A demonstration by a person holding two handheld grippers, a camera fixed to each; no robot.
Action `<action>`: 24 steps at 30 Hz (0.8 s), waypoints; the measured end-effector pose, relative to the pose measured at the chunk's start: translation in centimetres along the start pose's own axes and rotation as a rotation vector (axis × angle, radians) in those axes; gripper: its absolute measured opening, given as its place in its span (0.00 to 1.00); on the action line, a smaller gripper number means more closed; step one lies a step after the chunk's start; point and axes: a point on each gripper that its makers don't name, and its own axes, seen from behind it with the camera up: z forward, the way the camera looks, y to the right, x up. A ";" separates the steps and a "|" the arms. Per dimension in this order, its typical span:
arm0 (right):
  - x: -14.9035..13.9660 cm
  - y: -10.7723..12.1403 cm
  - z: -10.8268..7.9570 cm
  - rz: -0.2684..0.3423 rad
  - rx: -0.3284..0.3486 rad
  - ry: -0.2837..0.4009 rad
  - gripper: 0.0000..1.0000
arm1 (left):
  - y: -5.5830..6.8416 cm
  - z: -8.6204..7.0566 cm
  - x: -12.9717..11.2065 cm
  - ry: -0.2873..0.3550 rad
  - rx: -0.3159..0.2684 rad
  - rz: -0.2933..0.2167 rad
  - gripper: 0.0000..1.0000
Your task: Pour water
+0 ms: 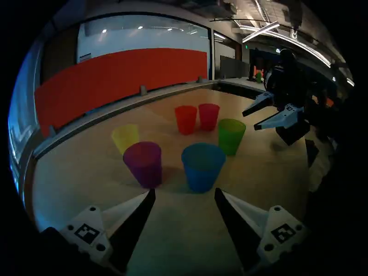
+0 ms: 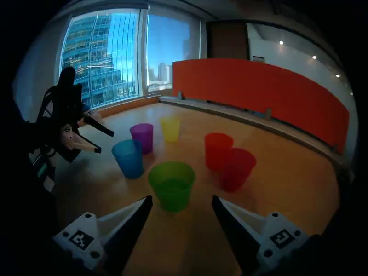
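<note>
Left gripper view showed a long, smooth orange wall panel (image 1: 119, 78) behind a broad table (image 1: 276, 170) of pale, glossy wood. Right gripper view took in tall glass windows (image 2: 103, 60) beyond the same tabletop.

Two grippers hung above the wood, each with a pair of white, wedge-shaped fingers edged in black. The left gripper (image 1: 184, 193) had its jaws spread wide and held nothing. The right gripper (image 2: 181, 198) was likewise parted and empty.

Six tapered, translucent plastic cups stood upright in a loose cluster at mid-table, one of each colour: a blue cup (image 1: 203, 166), a purple cup (image 1: 143, 163), a green cup (image 1: 230, 135), a yellow cup (image 1: 125, 137), an orange-red cup (image 1: 186, 118) and a crimson cup (image 1: 209, 116). The last two stood just beside each other. Whether any cup held water could not be told.
</note>
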 end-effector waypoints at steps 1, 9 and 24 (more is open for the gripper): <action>0.0 -0.1 -0.1 0.000 -0.003 0.002 1.00 | 0.0 -0.2 0.0 0.003 0.006 -0.002 0.96; 0.9 0.2 -0.8 0.003 -0.043 0.040 1.00 | -0.9 -1.1 0.2 0.040 0.063 -0.016 0.96; 4.8 3.6 -2.5 0.084 -0.202 0.207 1.00 | -6.5 -4.4 2.8 0.218 0.264 -0.131 0.96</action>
